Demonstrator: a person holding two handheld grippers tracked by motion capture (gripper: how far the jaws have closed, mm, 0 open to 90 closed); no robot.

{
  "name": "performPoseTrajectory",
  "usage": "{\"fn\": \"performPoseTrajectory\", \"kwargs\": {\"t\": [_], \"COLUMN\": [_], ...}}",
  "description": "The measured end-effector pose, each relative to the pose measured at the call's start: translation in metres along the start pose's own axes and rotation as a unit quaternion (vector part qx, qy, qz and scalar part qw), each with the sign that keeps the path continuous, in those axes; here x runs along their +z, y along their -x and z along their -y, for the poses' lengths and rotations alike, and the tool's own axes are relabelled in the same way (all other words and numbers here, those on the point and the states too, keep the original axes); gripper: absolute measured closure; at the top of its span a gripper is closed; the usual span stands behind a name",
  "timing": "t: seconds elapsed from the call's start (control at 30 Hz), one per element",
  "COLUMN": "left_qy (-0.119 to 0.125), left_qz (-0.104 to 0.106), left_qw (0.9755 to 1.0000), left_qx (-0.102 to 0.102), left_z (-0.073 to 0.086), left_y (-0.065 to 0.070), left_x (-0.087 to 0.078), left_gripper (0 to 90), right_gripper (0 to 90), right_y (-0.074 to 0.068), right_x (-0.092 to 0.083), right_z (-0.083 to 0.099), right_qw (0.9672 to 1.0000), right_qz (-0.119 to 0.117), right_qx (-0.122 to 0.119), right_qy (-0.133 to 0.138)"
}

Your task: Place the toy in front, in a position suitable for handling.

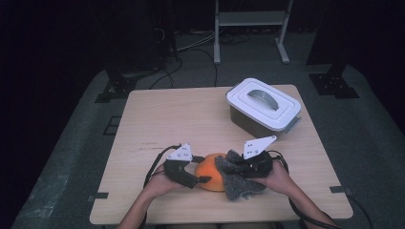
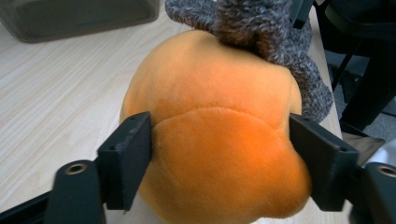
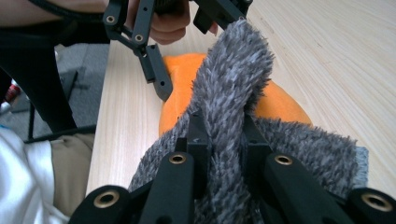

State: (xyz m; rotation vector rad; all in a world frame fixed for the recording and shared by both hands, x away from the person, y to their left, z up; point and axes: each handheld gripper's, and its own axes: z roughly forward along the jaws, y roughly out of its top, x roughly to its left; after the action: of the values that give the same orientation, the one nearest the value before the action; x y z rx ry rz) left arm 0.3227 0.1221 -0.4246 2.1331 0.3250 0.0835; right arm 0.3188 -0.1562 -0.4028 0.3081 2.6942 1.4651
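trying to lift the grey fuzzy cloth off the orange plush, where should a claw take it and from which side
Take the raised fold of the grey fuzzy cloth where it bunches over the orange plush, coming from the person's right. The fold stands up as a narrow ridge that jaws can pinch; the right claw is shut on it there.

No readable txt, labels or nos. anywhere (box lid plain).

Black left gripper (image 1: pixel 203 180) and right gripper (image 1: pixel 228 168), white three-cornered plates, trailing black cables.
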Motion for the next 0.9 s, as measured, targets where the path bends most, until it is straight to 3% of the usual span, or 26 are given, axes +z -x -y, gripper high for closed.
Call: {"fn": "performPoseTrajectory", "kwargs": {"t": [0.2,0.33,0.53,0.63,0.77,0.9], "left_qy": [0.006,0.002,-0.005,-0.011,-0.009,-0.008], "left_qz": [0.0,0.002,0.0,-0.003,-0.003,-0.003], "left_qw": [1.0,1.0,0.9993,0.999,0.9994,0.9995], "left_qx": [-0.005,0.007,0.037,0.044,0.033,0.029], "left_z": [0.002,0.0,0.0,0.001,0.002,0.001], "left_y": [-0.001,0.003,0.009,0.009,0.007,0.006], "left_x": [-0.001,0.002,0.005,0.003,0.0,0.002], "left_gripper": [29.2,29.5,29.9,29.8,29.9,29.5], "right_gripper": [78.0,77.9,77.7,77.7,77.7,77.6], "right_y": [0.005,0.008,0.002,-0.001,0.002,0.008], "right_x": [-0.017,-0.023,-0.015,-0.005,-0.012,-0.024], "right_z": [0.019,0.027,0.0,-0.006,0.005,0.03], "right_qw": [0.9996,0.9991,0.9998,0.9999,0.9998,0.9988], "right_qz": [0.009,0.016,0.004,0.001,0.003,0.018], "right_qx": [0.027,0.037,0.01,-0.005,0.01,0.045], "right_qy": [0.001,-0.006,0.017,0.011,0.014,0.008]}}
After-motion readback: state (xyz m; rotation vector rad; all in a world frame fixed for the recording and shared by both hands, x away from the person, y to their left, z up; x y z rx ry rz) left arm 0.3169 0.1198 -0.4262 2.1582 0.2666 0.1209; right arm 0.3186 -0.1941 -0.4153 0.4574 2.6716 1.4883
